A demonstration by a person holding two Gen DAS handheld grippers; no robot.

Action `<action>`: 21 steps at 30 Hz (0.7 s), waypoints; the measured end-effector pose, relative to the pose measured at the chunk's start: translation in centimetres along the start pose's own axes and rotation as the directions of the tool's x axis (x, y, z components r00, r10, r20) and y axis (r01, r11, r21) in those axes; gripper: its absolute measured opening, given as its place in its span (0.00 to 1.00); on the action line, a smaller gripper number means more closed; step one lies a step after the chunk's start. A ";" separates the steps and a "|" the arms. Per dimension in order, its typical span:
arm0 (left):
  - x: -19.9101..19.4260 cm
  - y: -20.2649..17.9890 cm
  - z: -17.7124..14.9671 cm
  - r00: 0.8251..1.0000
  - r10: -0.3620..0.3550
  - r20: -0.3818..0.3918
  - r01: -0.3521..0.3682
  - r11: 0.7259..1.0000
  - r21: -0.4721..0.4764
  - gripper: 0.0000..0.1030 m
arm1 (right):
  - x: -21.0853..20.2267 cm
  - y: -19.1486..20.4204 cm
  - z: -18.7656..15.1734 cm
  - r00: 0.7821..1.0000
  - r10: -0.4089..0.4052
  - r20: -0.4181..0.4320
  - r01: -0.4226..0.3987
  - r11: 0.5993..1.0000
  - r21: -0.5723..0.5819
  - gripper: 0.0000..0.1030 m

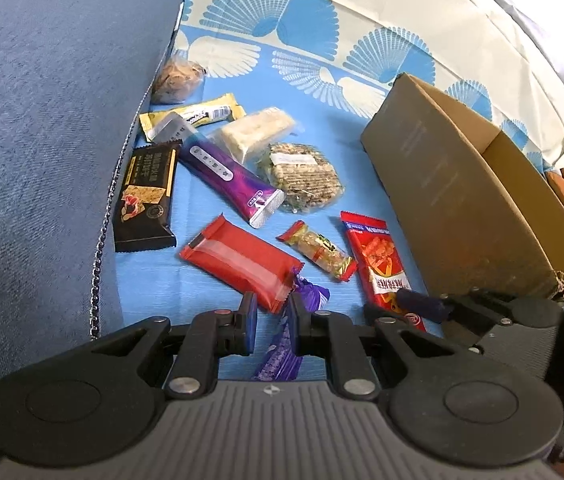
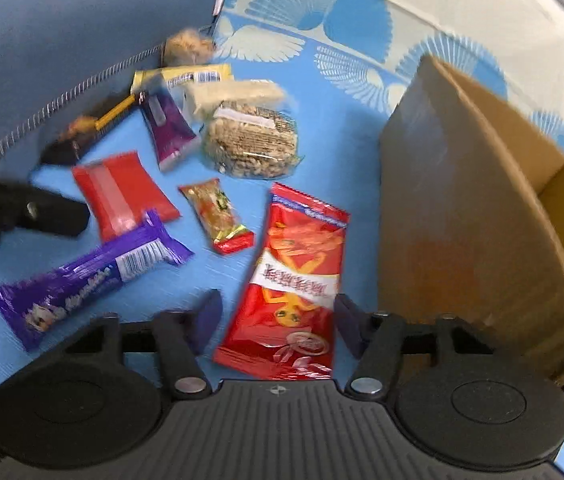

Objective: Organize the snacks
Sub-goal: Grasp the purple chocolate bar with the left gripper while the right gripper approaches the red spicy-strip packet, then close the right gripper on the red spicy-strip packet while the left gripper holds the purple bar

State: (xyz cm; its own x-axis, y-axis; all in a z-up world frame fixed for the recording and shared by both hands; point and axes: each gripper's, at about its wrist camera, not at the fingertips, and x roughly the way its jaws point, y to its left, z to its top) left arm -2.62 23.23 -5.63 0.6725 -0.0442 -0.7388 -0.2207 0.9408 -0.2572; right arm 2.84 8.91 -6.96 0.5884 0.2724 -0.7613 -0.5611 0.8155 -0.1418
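Both risks look like slips: the left hand-held gripper [image 1: 273, 322], jaws apart around the purple bar [image 2: 86, 272], may pinch only wrapper, while the right hand-held gripper [image 2: 278, 320] (open too) straddles the red packet [image 2: 293, 280] beside the box [image 2: 461, 220].

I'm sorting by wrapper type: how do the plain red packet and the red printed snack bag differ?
The plain red packet is shorter and squarer, with only a clear seam strip showing; the red printed snack bag is longer, with pictures and a white text band. The packet lies clear of the right gripper; the bag lies between its open fingers. Both are red, sealed, and flat on the blue cloth.
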 end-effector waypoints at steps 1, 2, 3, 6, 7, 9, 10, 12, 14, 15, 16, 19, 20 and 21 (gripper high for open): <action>-0.1 0.0 0.0 1.000 0.000 0.004 0.000 1.000 -0.001 0.17 | -0.2 0.1 0.0 1.000 0.011 0.007 -0.011 1.000 -0.008 0.23; -0.2 0.0 0.0 1.000 0.000 0.009 0.000 1.000 -0.001 0.17 | -0.4 0.2 0.0 1.000 0.026 0.017 -0.025 0.999 -0.023 0.05; -0.2 0.0 0.0 1.000 0.000 0.015 0.000 1.000 0.000 0.17 | -0.6 0.1 0.0 0.998 0.052 0.021 -0.051 0.999 -0.018 0.04; -0.4 -0.2 -0.1 1.000 0.004 0.020 -0.004 1.000 0.005 0.17 | -1.3 0.0 -0.3 0.996 0.081 0.039 -0.081 0.997 -0.008 0.00; -0.5 -0.3 -0.1 1.000 0.004 0.021 -0.005 1.000 0.009 0.17 | -1.6 0.0 -0.3 0.995 0.090 0.046 -0.090 0.996 -0.008 0.00; -0.6 -0.5 -0.1 1.000 0.007 0.023 -0.008 1.000 0.017 0.17 | -2.5 0.3 -0.4 0.991 0.114 0.069 -0.113 0.993 -0.021 0.00; -0.7 -0.6 -0.1 1.000 0.007 0.023 -0.007 1.000 0.021 0.17 | -2.8 0.4 -0.5 0.989 0.125 0.078 -0.123 0.992 -0.032 0.00; -0.8 -0.7 -0.1 1.000 0.001 0.019 -0.002 1.000 0.023 0.17 | -3.8 0.7 -0.8 0.985 0.147 0.095 -0.142 0.989 -0.051 0.00; -1.0 -1.0 0.0 1.000 -0.002 0.022 0.001 1.000 0.027 0.17 | -4.7 1.0 -1.0 0.985 0.113 0.130 -0.103 0.992 -0.079 0.03; -1.1 -1.1 -0.1 1.000 -0.002 0.027 0.001 0.999 0.033 0.17 | -5.1 1.2 -1.1 0.986 0.072 0.153 -0.059 0.994 -0.092 0.08; -1.2 -1.3 -0.1 1.000 0.001 0.032 -0.002 0.999 0.040 0.18 | -5.2 1.3 -1.0 0.985 0.042 0.170 -0.026 0.995 -0.098 0.28; -1.2 -1.7 -0.2 0.999 0.015 0.038 -0.017 0.998 0.067 0.18 | -4.1 1.1 -0.7 0.984 -0.014 0.178 0.031 0.995 -0.095 0.50; -1.2 -1.6 -0.2 0.999 0.017 0.037 -0.019 0.997 0.070 0.18 | -3.5 1.1 -0.5 0.987 -0.013 0.163 0.028 0.995 -0.092 0.50; -1.1 -1.5 -0.3 0.999 0.018 0.035 -0.021 0.997 0.069 0.18 | -2.9 1.1 -0.2 0.989 -0.009 0.148 0.022 0.996 -0.088 0.49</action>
State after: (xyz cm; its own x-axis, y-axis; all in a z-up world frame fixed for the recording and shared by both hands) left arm -3.23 21.78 -4.57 0.6929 -0.0151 -0.7208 -0.1854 0.9624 -0.1984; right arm 0.40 8.87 -5.03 0.6728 0.3379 -0.6582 -0.5970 0.7734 -0.2131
